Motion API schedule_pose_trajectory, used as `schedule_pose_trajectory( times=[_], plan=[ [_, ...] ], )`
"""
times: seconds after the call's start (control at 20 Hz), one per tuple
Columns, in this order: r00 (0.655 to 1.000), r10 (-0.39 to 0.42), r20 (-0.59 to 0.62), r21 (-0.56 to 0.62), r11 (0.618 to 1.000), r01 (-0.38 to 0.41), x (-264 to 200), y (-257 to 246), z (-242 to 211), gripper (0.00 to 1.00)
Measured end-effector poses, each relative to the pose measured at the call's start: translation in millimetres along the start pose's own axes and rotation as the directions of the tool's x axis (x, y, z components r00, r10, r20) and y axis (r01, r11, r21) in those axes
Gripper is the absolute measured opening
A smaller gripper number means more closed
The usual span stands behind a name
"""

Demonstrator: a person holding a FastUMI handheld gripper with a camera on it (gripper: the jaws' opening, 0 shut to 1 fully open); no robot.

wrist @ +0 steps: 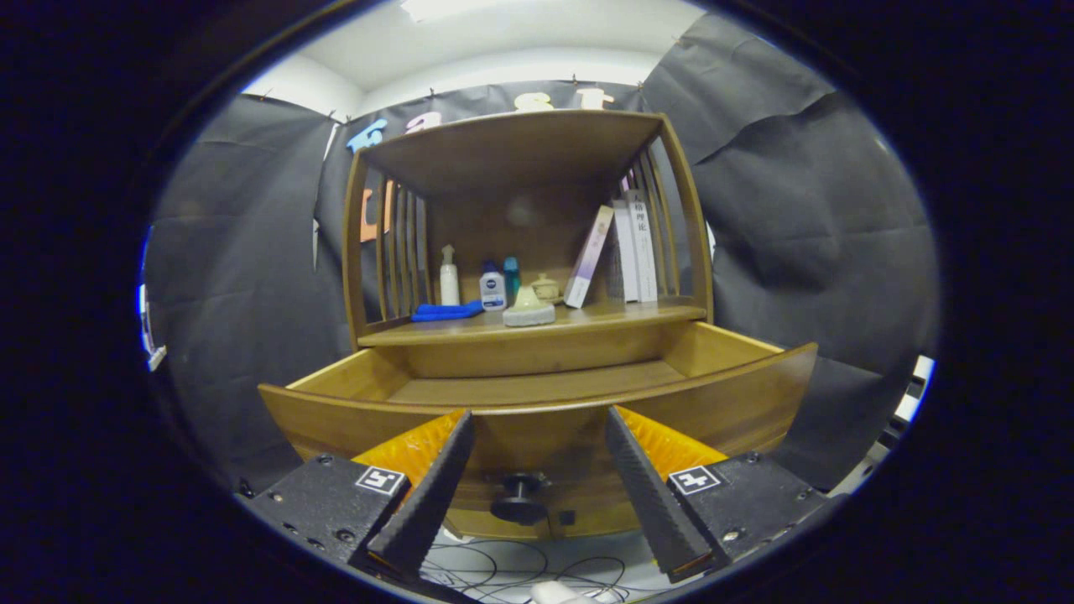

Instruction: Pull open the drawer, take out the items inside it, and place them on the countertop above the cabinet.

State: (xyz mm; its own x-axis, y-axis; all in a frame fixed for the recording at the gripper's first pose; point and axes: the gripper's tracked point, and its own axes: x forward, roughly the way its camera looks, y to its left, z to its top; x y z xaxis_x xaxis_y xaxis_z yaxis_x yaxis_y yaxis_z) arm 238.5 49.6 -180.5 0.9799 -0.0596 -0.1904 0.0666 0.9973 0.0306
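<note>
The hand-held gripper [537,428] has its two ribbed, wedge-shaped fingers spread wide apart, clamped on nothing; between them, lower down, sits the round dark knob [519,497] on the curved front of the pulled-out brown wooden drawer [537,419], with clear air on every side of it; under the drawer front thin dark cables [512,570] loop over a pale floor. The drawer's front rim runs just at the fingertips, a smooth bowed edge; beyond it the drawer's flat plank bottom [537,387] shows bare wood between its two side walls, though the near part behind the front panel is hidden. Above the drawer lies the countertop of the wooden cabinet [604,317], its front edge gently curved, with open room on the right part of the board; on it rest a folded blue cloth [446,312], a white pump bottle [450,278], a small white bottle with a blue label [492,289], a teal bottle [512,275], a pale grey-green lidded dish [529,309] near the edge and a small tan pot [546,288] behind it; to the right a slim book [589,256] leans against upright pale books [636,250]; slatted wooden sides and a flat top board enclose the shelf.
</note>
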Motion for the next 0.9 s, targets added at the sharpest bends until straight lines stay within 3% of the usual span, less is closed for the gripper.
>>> schedule_pose_trajectory(
  times=[0.35,0.9],
  plan=[
    [0.999,-0.016,-0.052,-0.041,0.999,0.014,10,7,-33,0.99],
    [0.997,-0.032,-0.069,-0.053,0.998,0.028,35,13,-28,0.99]
  ],
)
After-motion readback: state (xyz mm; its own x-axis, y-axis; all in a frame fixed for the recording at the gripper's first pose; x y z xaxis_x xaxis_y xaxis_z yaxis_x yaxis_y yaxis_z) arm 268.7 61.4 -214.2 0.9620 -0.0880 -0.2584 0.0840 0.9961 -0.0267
